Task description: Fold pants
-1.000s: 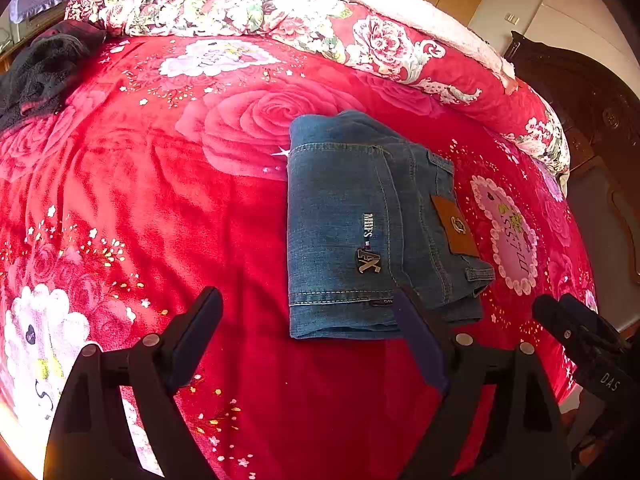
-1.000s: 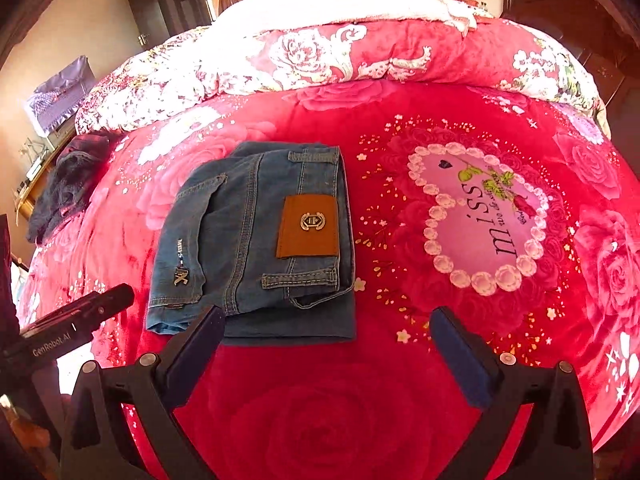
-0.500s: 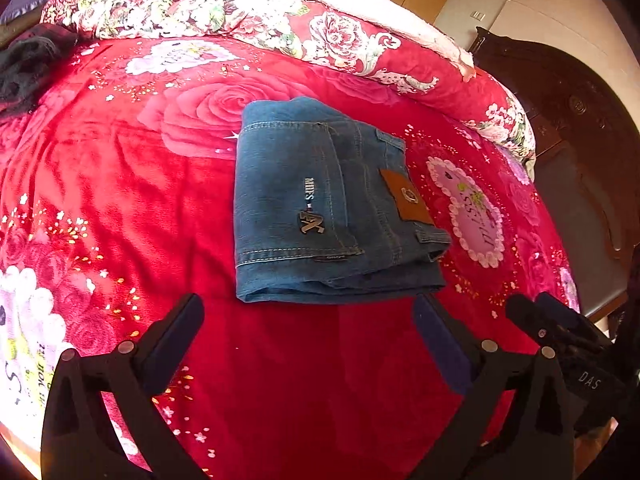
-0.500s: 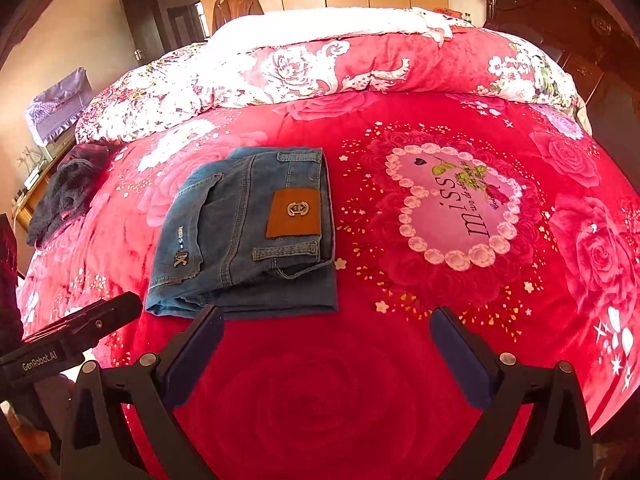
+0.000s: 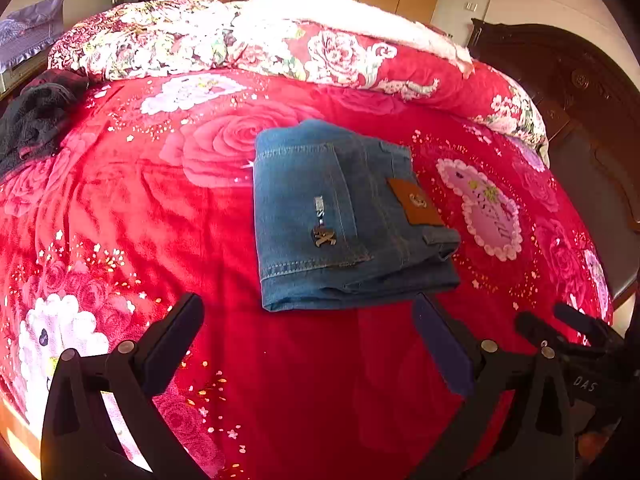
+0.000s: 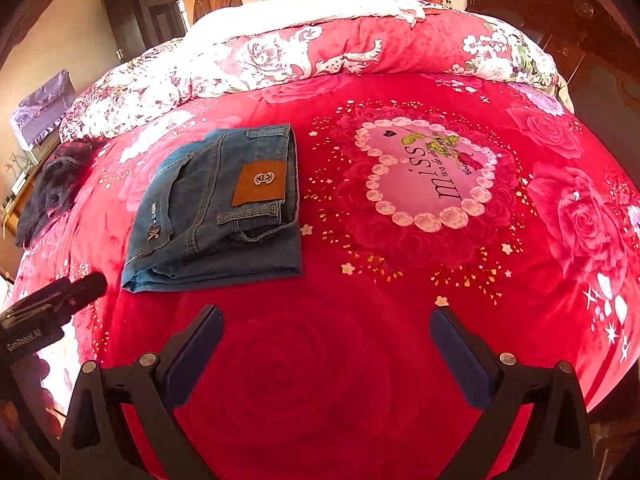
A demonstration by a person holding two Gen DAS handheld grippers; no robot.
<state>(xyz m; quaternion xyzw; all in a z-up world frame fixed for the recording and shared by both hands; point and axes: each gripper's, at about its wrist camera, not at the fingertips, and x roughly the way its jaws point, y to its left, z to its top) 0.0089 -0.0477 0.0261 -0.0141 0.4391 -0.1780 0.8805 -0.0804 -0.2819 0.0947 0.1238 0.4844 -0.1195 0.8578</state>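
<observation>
The blue jeans (image 5: 340, 216) lie folded into a compact rectangle on the red rose blanket (image 5: 160, 208), brown leather patch facing up. They also show in the right wrist view (image 6: 220, 208), left of a pink heart print. My left gripper (image 5: 308, 320) is open and empty, held back from the jeans' near edge. My right gripper (image 6: 326, 328) is open and empty, near and to the right of the jeans. Each gripper shows at the edge of the other's view.
A rolled floral quilt (image 6: 320, 48) lies across the far side of the bed. A dark garment (image 5: 36, 120) sits at the far left edge. A dark wooden headboard (image 5: 592, 120) stands at the right. Wardrobes line the back wall.
Both grippers have drawn back and up from the folded jeans, which now look smaller and farther away. The jeans have not moved.
</observation>
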